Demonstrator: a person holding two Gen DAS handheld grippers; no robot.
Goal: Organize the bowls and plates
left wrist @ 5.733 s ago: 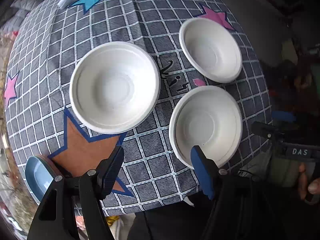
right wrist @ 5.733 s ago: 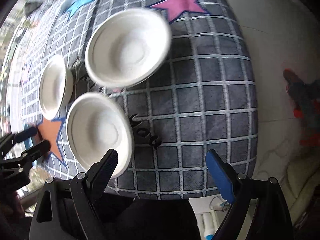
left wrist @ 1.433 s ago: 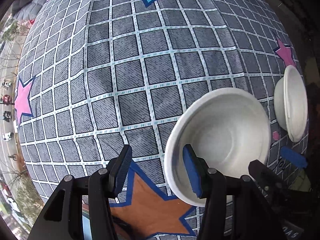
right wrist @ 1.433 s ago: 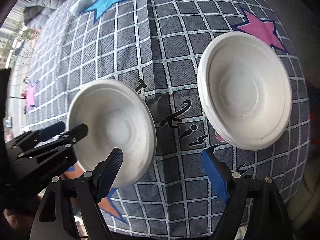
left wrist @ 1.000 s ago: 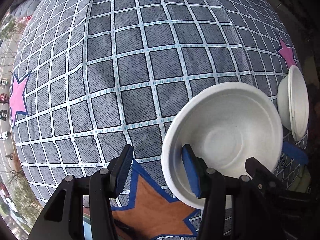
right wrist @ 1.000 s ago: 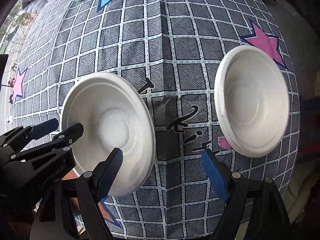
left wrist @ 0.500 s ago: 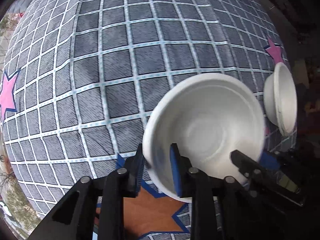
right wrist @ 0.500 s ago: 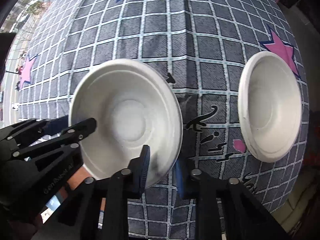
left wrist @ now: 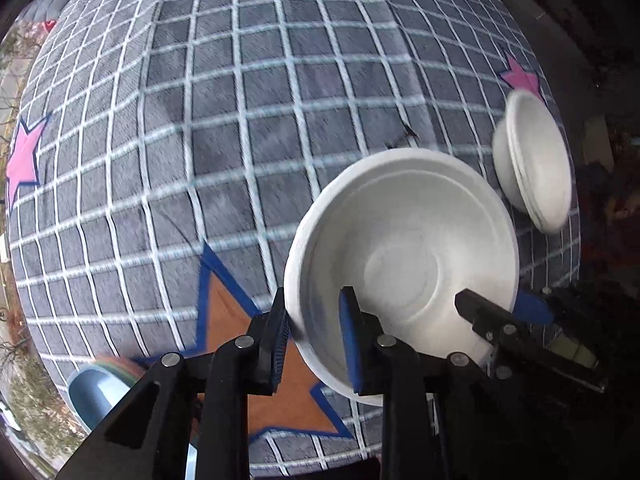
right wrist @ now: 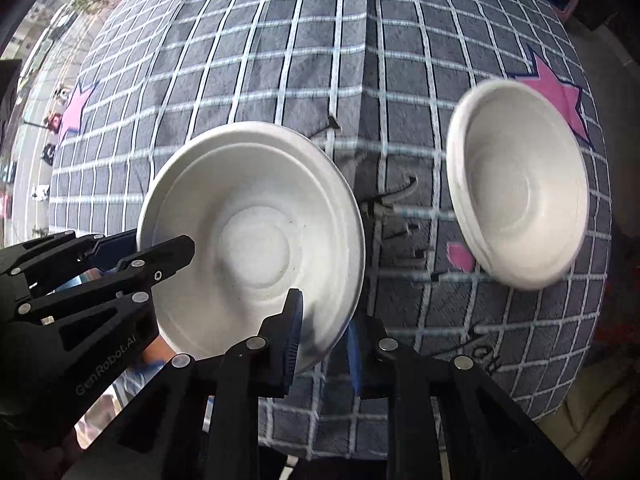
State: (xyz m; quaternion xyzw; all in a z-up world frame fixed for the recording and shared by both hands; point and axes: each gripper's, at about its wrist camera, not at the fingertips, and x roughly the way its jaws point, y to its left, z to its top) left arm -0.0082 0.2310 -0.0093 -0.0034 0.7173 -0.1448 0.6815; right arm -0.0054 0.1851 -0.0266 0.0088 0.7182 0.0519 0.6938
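A white bowl [left wrist: 404, 256] sits low and right of centre in the left wrist view, clamped on two sides of its rim. The left tool [left wrist: 316, 330] has one pad outside the wall and one inside, at the bowl's lower left edge. The right tool [right wrist: 322, 332] pinches the rim at the bowl's lower edge in its own view. Both tools' jaws have just been closing and are now nearly together on that rim. A second white bowl [right wrist: 520, 184] lies well apart at the right, on the grey checked cloth [left wrist: 240, 128] covering the table, partly over a pink star [right wrist: 556, 88]. A blue dish [left wrist: 98, 394] peeks in at lower left, beside an orange star [left wrist: 256, 360].
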